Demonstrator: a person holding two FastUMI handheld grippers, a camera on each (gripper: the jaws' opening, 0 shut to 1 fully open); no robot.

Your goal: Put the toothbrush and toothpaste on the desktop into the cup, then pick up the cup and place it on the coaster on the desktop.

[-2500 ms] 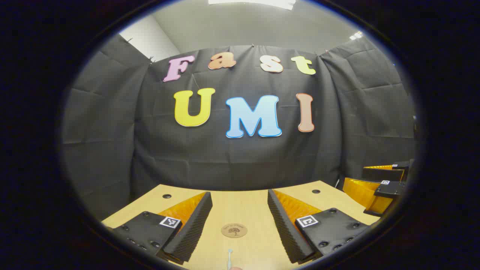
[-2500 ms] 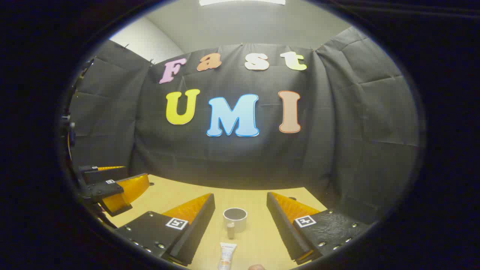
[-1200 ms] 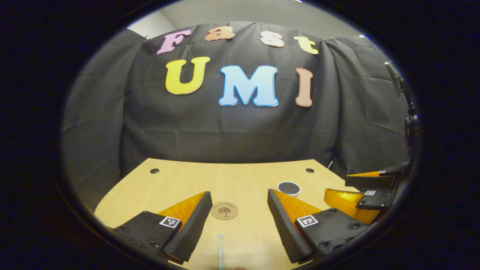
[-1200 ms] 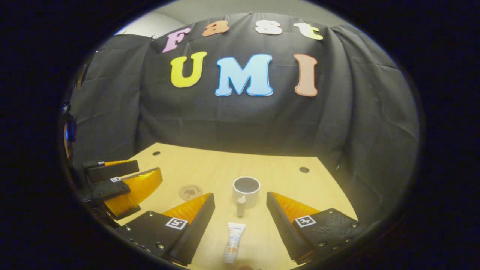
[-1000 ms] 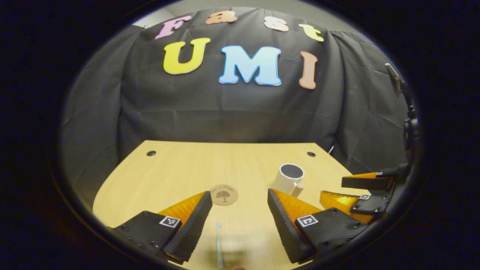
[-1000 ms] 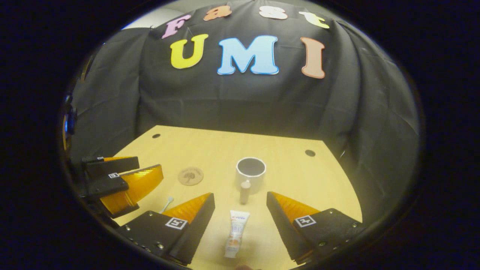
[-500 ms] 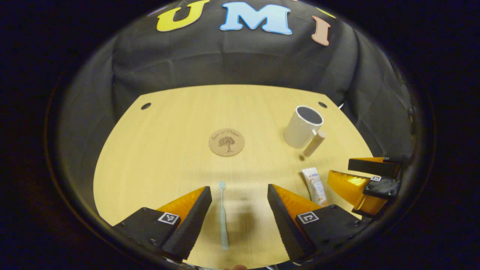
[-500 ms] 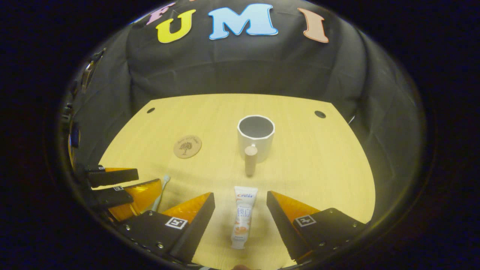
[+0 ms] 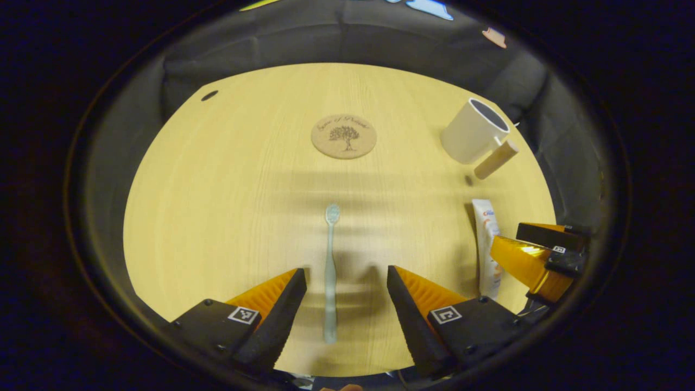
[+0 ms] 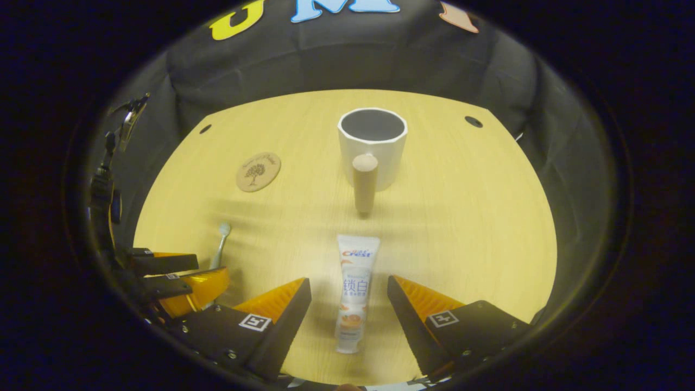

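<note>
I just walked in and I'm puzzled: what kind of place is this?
Probably a staged recording booth, not a bathroom: black cloth walls a bare wooden desk laid with a toothbrush, toothpaste, cup and coaster.

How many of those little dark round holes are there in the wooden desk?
2 that I can see: one hole near the desktop's far left corner and another hole near its far right corner. The near edge is out of sight, so more may be hidden.

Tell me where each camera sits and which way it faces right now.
Left gripper view: rides the left gripper, looking down at the toothbrush between its open fingers.
Right gripper view: rides the right gripper, looking down at the toothpaste between its open fingers, cup beyond.
Shared: desktop, coaster, cup, toothbrush, toothpaste, and each other's gripper at the edge.
</note>
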